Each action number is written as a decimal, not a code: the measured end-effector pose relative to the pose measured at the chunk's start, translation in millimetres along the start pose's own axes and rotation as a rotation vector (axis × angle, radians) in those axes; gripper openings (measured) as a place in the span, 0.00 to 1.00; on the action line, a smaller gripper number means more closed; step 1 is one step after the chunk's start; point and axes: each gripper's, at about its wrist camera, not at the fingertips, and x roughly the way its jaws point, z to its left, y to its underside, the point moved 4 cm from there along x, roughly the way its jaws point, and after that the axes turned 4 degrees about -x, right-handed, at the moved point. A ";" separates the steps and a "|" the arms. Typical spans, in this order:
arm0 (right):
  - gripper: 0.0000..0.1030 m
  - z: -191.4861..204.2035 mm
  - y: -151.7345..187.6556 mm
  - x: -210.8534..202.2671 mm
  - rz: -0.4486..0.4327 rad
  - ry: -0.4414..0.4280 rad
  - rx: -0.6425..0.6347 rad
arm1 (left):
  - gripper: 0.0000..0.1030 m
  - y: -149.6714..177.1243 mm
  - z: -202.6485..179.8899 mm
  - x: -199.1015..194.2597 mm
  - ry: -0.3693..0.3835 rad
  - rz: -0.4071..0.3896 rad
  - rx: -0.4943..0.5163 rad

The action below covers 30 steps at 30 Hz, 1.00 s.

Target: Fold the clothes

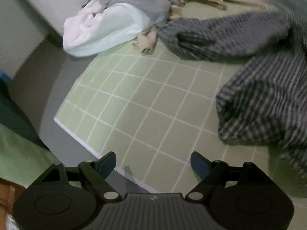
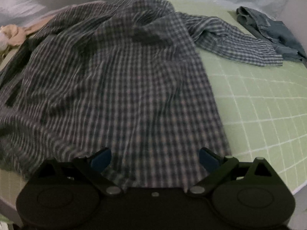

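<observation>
my left wrist camera looks down from fairly high over the near corner of the green mat, facing across it to the laundry pile at the far edge. my right wrist camera sits low and close over the checked shirt, which both views share.
</observation>
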 end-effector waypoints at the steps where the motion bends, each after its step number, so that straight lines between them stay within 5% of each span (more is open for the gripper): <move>1: 0.96 0.9 4.3 0.7 0.013 -0.011 -0.009 | 0.83 -4.0 3.3 -3.1 0.030 -0.004 -0.035; 7: 0.96 0.3 22.3 -8.8 0.045 -0.029 -0.006 | 0.84 -42.0 -14.6 -19.0 0.130 -0.093 -0.099; 15: 0.96 0.5 38.1 -22.0 0.072 -0.022 0.003 | 0.84 -80.0 -82.7 -2.1 0.137 -0.158 0.058; 22: 0.96 0.6 52.0 -33.6 0.096 -0.016 0.011 | 0.84 -58.3 -110.3 24.9 0.126 -0.091 0.171; 30: 0.96 -21.5 25.5 -34.1 -0.063 0.083 -0.005 | 0.89 -22.0 -76.9 21.9 0.161 -0.081 0.261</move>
